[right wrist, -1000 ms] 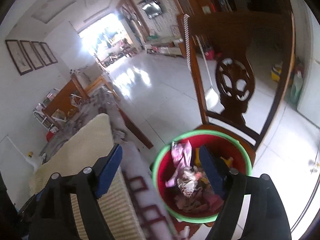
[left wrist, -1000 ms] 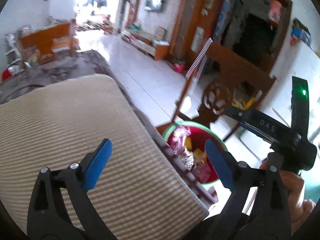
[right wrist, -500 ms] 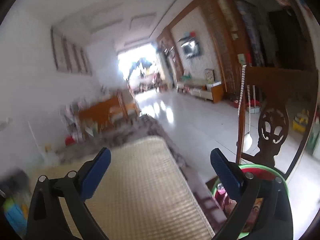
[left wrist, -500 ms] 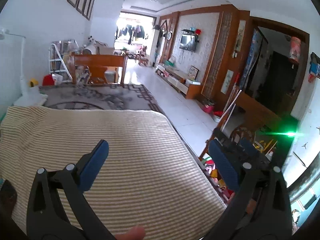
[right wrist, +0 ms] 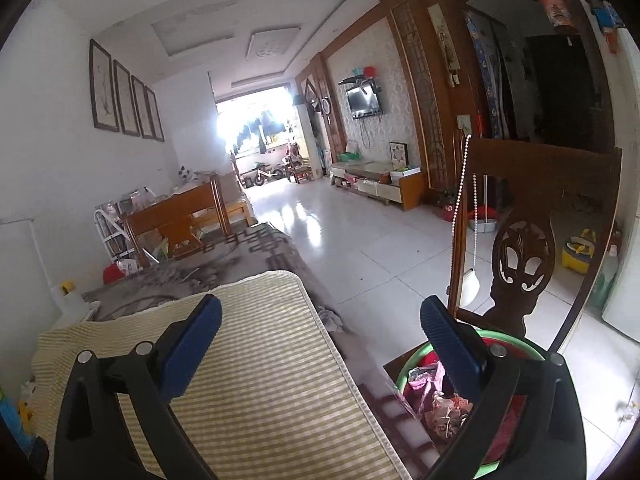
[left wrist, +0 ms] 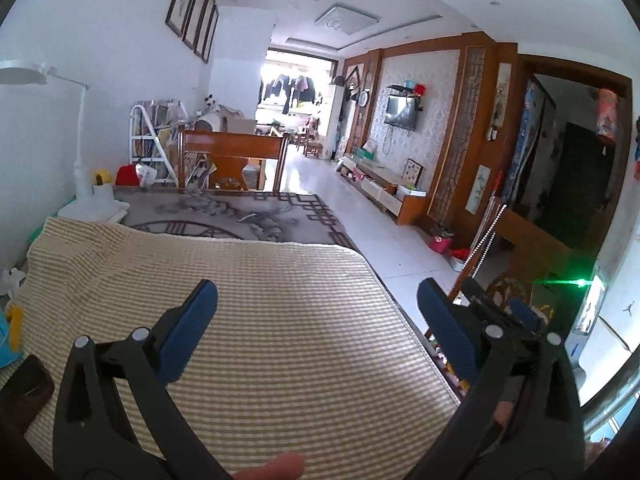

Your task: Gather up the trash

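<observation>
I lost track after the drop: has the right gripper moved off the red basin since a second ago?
Yes. The right gripper has swung from over the red basin to over the striped mat.

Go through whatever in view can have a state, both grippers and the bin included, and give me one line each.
left gripper: open, nothing between the pads
right gripper: open, nothing between the pads
red bin: uncovered, holding wrappers, on the wooden chair
striped mat: spread flat
television: screen dark
</observation>
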{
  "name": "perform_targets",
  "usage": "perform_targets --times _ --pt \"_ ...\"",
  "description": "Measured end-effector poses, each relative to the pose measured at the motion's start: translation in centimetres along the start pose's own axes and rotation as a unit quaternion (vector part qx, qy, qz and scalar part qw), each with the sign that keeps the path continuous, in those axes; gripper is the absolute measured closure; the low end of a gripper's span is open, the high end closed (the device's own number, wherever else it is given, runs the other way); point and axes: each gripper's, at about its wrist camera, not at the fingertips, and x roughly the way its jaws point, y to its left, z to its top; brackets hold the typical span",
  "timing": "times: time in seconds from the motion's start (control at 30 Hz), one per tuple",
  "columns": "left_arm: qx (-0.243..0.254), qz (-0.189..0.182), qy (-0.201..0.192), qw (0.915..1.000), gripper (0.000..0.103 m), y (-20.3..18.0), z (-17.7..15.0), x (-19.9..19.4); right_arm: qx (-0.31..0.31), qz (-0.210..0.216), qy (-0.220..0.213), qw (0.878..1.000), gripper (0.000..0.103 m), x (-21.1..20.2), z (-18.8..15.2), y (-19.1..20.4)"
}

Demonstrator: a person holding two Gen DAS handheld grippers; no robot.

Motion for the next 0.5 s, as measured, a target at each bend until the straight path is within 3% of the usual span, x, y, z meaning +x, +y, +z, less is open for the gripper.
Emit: perform_targets --times 0.17,0.5 --pt "0.009 0.023 0.010 0.9996 0.005 0.0 -0.2 0.3 -0.003 0.001 0.003 1.000 0.007 0.0 -0.1 0.2" --pt "-0.018 0.017 0.043 0.9988 0.005 1.7 -0.8 1.4 -0.006 0.002 0.011 1.000 0.007 0.3 -0.2 0.3"
